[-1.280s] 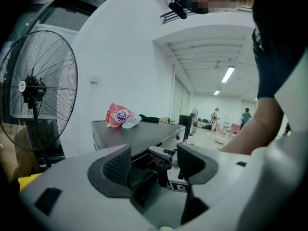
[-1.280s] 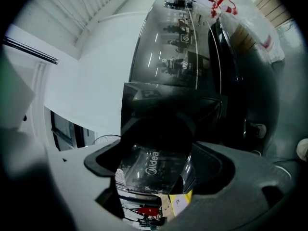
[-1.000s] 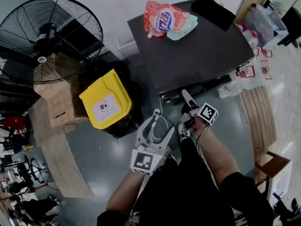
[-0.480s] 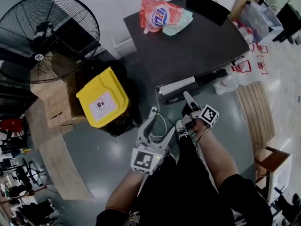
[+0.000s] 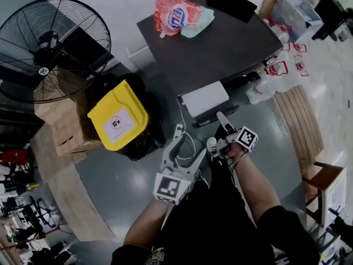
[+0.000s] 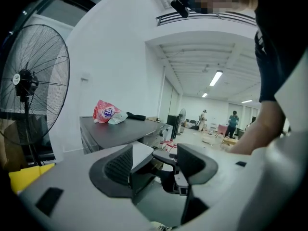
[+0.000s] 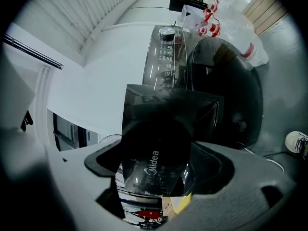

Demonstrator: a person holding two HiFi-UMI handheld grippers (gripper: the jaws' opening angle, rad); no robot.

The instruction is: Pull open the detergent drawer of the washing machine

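The washing machine (image 5: pixel 220 48) shows from above as a dark top. Its detergent drawer (image 5: pixel 205 98) stands pulled out of the front, white inner tray exposed. My right gripper (image 5: pixel 216 129) is shut on the drawer's dark front panel (image 7: pixel 159 143), which fills the space between the jaws in the right gripper view and carries a brand name. My left gripper (image 5: pixel 189 142) hangs open just left of it, holding nothing. In the left gripper view the white drawer (image 6: pixel 142 153) lies beyond the open jaws.
A red detergent bag (image 5: pixel 176 16) and a black item (image 5: pixel 230 3) lie on the machine's top. A yellow bin (image 5: pixel 117 122), cardboard boxes (image 5: pixel 60 123) and a large fan (image 5: pixel 52 48) stand left. Plastic bags (image 5: pixel 276 76) and a wooden pallet (image 5: pixel 300 131) are right.
The drawer has slid out of the machine, baring its white tray. My right gripper has drawn back toward me with the front panel. The left gripper has hardly moved.
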